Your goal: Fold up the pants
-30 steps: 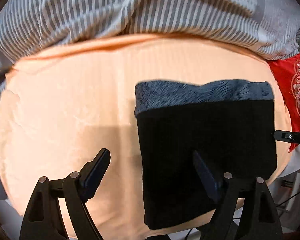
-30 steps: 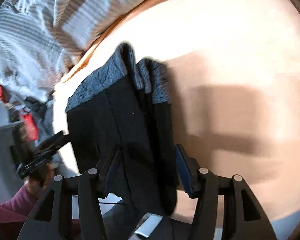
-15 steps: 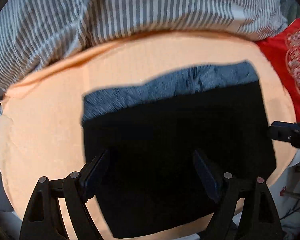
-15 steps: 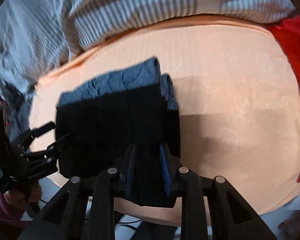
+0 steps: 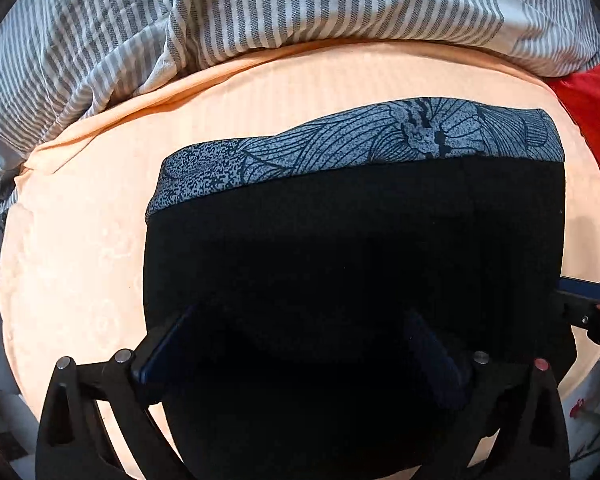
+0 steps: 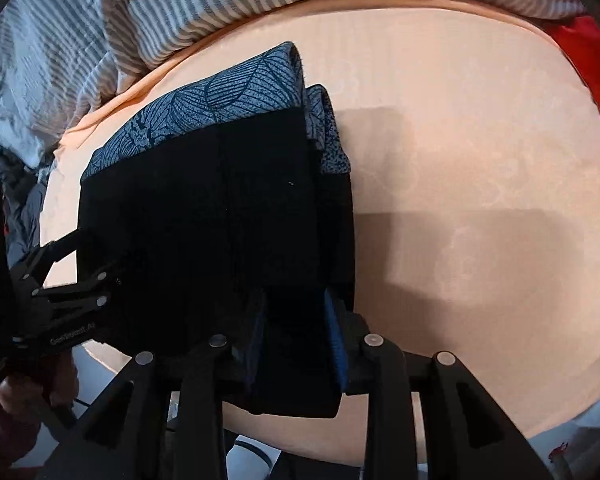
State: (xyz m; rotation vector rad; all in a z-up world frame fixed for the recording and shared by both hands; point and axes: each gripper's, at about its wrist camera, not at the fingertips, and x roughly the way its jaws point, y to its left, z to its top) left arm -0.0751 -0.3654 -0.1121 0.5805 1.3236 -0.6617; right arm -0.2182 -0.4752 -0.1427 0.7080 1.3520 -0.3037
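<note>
Black pants with a blue-grey leaf-patterned waistband lie folded on the peach sheet. In the left wrist view my left gripper is open, its fingers spread wide over the near part of the fabric. In the right wrist view the pants show stacked layers at their right edge. My right gripper is shut on the near right edge of the pants. The left gripper also shows at the pants' left side in that view.
A grey-and-white striped duvet is bunched along the far side of the bed. A red patterned cloth lies at the right. The peach sheet extends right of the pants. The bed's near edge runs just below the grippers.
My left gripper has moved right, from beside the pants to over them, still open. My right gripper has closed onto the pants' right edge and the view has swung toward the bed.
</note>
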